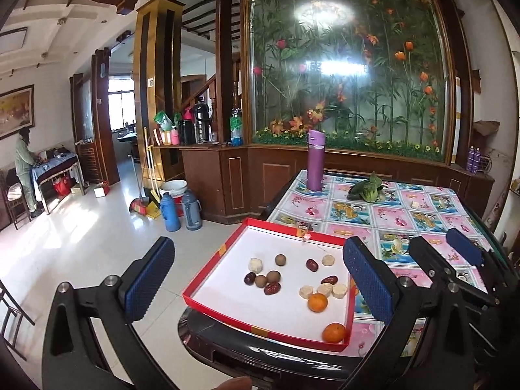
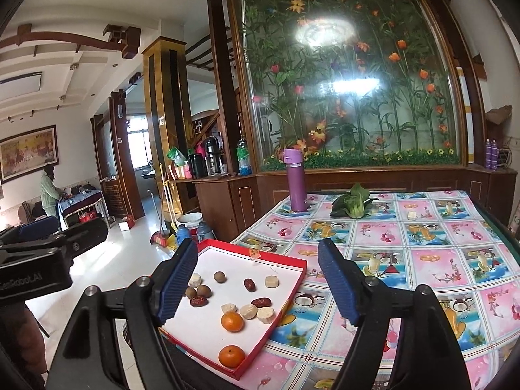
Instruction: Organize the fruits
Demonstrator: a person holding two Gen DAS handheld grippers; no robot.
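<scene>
The counter [image 2: 422, 237], under a pink-and-blue patterned cloth, carries a red-rimmed tray [image 2: 294, 284] at its near left corner. Both the left hand-held gripper [image 1: 260, 279] and right hand-held gripper [image 2: 256, 279] hover spread wide, empty. In the tray lie two oranges [image 2: 232, 321], red dates [image 2: 249, 285], brown longans [image 2: 219, 276] and pale slices [image 2: 248, 311].

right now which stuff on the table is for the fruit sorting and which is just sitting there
For the job:
- red tray
- two oranges
- red dates
- brown longans
- pale round pieces

Just lying about:
- purple flask
- leafy greens
</scene>
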